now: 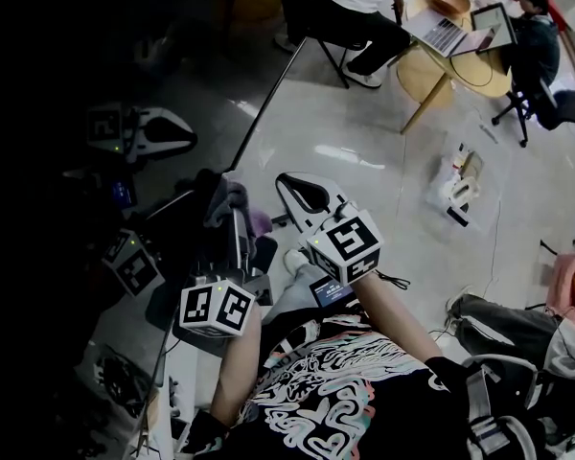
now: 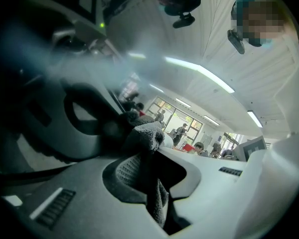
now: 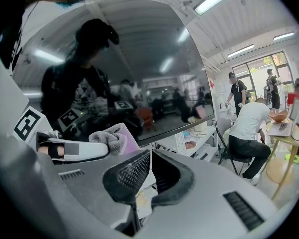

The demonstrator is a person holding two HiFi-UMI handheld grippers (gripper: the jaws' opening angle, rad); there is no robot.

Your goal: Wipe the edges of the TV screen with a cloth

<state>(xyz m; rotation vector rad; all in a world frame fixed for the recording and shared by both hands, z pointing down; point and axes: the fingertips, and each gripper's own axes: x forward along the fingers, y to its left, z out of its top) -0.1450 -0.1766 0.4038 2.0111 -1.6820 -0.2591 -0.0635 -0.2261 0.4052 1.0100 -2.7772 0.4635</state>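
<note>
At the left of the head view stands the dark TV screen point(image 1: 125, 56), with 1 grey cloth point(image 1: 232, 199) at its bottom edge. The left gripper point(image 2: 149, 156) has its jaws clamped on that cloth, which bunches above them and hangs below. Further right, the right gripper point(image 3: 150, 171) has its 2 jaws closed together on nothing, near the screen's edge.

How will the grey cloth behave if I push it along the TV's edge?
Probably floppy: the cloth bunches and droops where the left gripper pinches it. Its fuzzy pile looks soft, so it should drag rather than slip on the TV screen.
</note>
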